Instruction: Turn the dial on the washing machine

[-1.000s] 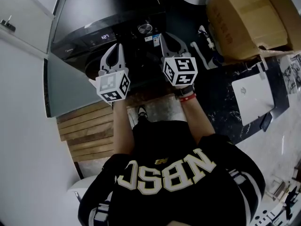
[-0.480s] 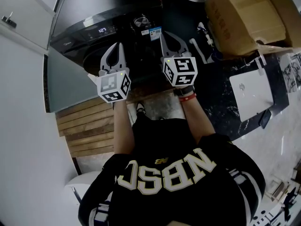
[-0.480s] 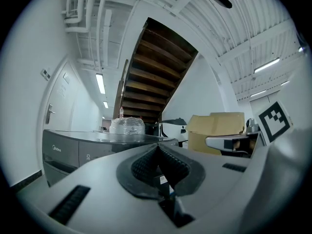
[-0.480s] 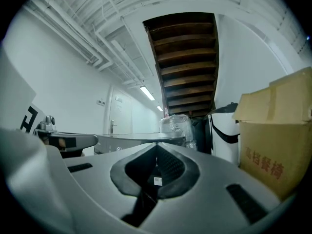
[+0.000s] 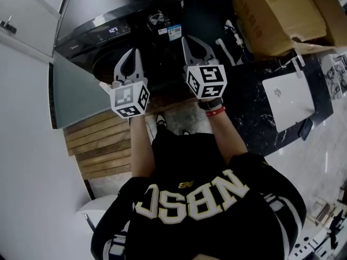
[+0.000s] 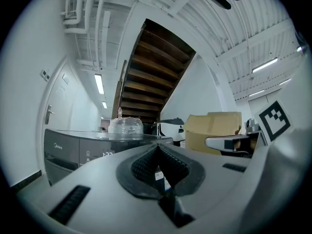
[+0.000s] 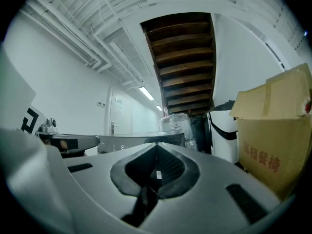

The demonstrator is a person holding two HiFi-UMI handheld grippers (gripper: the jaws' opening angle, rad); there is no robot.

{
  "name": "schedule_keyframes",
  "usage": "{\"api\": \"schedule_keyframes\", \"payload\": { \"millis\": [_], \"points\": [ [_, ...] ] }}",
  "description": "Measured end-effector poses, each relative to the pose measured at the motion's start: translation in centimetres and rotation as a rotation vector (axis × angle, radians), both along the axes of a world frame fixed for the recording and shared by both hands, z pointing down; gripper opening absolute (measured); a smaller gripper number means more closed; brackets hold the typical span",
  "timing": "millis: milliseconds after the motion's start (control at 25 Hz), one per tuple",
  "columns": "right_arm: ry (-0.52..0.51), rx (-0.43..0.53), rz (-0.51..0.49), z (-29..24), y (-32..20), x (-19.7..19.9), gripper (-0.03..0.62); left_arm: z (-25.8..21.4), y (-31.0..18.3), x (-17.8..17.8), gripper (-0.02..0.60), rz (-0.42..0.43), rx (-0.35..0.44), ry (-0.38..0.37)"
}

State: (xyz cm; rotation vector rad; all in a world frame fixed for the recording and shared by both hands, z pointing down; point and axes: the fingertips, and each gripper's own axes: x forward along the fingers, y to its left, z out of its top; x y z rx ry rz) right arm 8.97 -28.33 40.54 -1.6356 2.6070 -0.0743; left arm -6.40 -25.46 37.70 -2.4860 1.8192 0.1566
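Observation:
The dark washing machine (image 5: 108, 4) stands at the top of the head view, with its lit display (image 5: 113, 30) and round silver dial (image 5: 156, 18) on the front panel. My left gripper (image 5: 135, 53) is held level in front of the machine, below the display, shut and empty. My right gripper (image 5: 185, 39) is beside it, just below and right of the dial and apart from it, also shut on nothing. In the left gripper view the machine (image 6: 73, 145) shows beyond the closed left gripper (image 6: 157, 146). The right gripper view shows the machine (image 7: 141, 139) past the closed right gripper (image 7: 157, 144); the dial is hidden there.
A large cardboard box (image 5: 276, 15) sits to the right of the machine, also seen as the box (image 7: 278, 145) in the right gripper view. A white flat device (image 5: 287, 102) lies on the dark floor. Wooden slats (image 5: 103, 145) lie at the left, by a white wall (image 5: 27, 91).
Both grippers and the person have drawn back from the washing machine; the dial and display now sit higher in the head view, farther from the fingertips.

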Motion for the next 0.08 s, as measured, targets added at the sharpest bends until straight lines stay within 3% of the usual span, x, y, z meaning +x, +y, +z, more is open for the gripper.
{"api": "schedule_keyframes", "payload": {
  "millis": [80],
  "points": [
    [-0.001, -0.002, -0.001, 0.18, 0.31, 0.13, 0.009, 0.19, 0.31, 0.26, 0.012, 0.004, 0.0, -0.001]
  ]
}}
